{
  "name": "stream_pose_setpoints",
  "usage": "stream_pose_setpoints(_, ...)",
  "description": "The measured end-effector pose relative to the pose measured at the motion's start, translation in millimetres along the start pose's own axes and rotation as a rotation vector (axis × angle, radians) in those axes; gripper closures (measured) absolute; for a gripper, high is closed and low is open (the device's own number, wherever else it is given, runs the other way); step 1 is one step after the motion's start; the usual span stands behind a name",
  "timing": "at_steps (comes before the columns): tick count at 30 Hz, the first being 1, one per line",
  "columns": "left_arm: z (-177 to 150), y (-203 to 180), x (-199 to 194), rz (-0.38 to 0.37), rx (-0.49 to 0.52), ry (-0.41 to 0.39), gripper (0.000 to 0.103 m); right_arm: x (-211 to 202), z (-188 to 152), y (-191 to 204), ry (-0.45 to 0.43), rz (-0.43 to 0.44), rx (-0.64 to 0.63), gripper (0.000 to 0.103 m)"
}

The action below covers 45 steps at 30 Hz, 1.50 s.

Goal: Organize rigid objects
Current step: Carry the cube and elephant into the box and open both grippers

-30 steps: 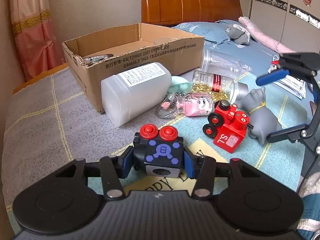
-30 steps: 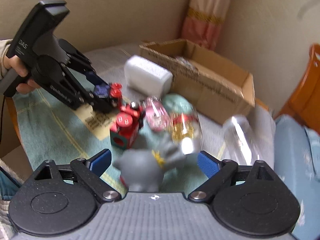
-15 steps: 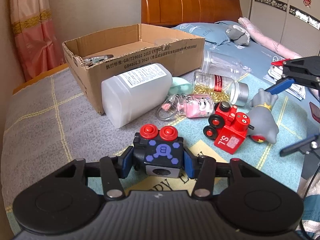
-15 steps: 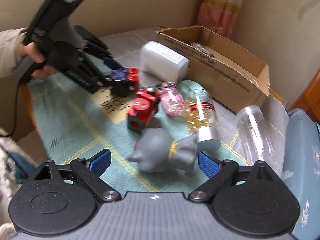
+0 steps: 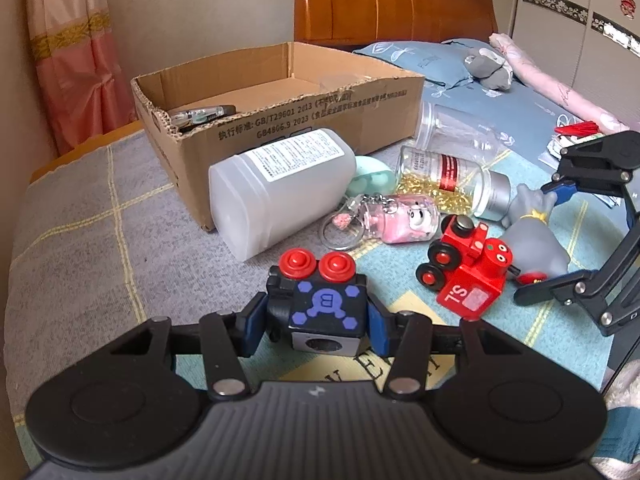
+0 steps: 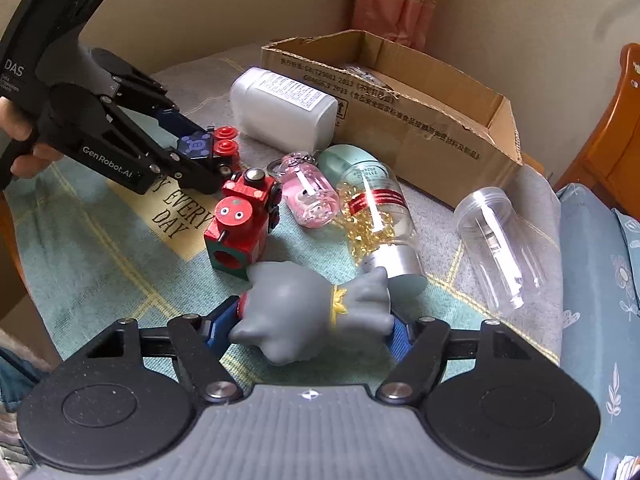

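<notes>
On the bed, left to right: left hand-held gripper (image 5: 316,322) is clamped on the black train block (image 5: 318,304), pads touching both its sides. Red toy train (image 5: 466,270) lies between. Right hand-held gripper (image 6: 308,330) straddles the grey figurine (image 6: 316,312); pad contact unclear. Only the right wrist view shows the figurine's fit between the pads; only the left view shows the headboard (image 5: 392,4).

The left wrist camera sits low over the bed's (image 5: 72,248) near edge, facing the headboard (image 5: 384,4) across the cardboard box (image 5: 280,92). The right wrist camera looks from the bed's other side toward the curtained corner (image 6: 396,4). Both share the box and red toy train (image 5: 466,264).
</notes>
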<state>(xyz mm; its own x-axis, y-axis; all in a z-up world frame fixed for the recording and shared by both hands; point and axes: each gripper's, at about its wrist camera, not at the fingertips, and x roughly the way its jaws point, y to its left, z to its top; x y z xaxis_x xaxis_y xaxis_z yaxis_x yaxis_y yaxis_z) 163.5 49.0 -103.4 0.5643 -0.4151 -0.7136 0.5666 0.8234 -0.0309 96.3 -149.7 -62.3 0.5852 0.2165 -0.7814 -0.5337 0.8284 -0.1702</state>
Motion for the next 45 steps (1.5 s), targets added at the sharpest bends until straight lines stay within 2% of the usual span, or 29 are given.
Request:
stream_pose_setpoints(4, 3.2, 0.2, -6.7, 0.007, -0.007, 0.037, 0.054, -5.4, 6.1, -5.5, -0.005, 0.025, 0.017, 0.026)
stream_pose_setpoints(10, 17.3, -7.9, -34.2, 0.03, 0.027, 0.031, 0.054, -21.9, 23.4, -17.5, -0.045, 0.048, 0.029, 0.026)
stream_pose_setpoints(15, 44.8, -11.5, -52.0, 0.039, 0.016, 0.019, 0.053, -36.3, 44.5, -30.8, -0.099, 0.066, 0.036, 0.026)
stream_pose_setpoints(20, 81.3, -2.9, -55.7, 0.043, -0.015, -0.012, 0.053, -44.7, 68.2, -43.4, -0.165, 0.049, 0.02, 0.026)
stream_pose_setpoints(28, 137.7, 12.0, -27.3, 0.104, 0.007, -0.046, 0.053, -41.6, 100.4, -64.2, -0.223, 0.02, 0.018, 0.026)
stream_pose_setpoints(33, 155.2, 23.2, -1.6, 0.138, -0.012, -0.039, 0.052, -38.7, 110.5, -73.6, -0.232, 0.007, 0.016, 0.026)
stream_pose_setpoints(34, 155.6, 24.9, 1.3, 0.15, -0.021, -0.043, 0.046, -38.0, 112.0, -74.7, -0.231, 0.005, 0.016, 0.026)
stream_pose_setpoints(35, 155.5, 27.1, 2.2, 0.157, -0.033, -0.051, 0.03, -37.1, 113.3, -76.2, -0.233, 0.004, 0.018, 0.026)
stream_pose_setpoints(37, 151.6, 29.1, 1.6, 0.17, -0.047, -0.08, 0.014, -34.5, 116.0, -78.2, -0.231, 0.006, 0.023, 0.026)
stream_pose_setpoints(45, 130.6, 26.9, -13.9, 0.189, -0.082, -0.062, 0.008, -27.8, 125.8, -87.4, -0.217, 0.016, 0.05, 0.026)
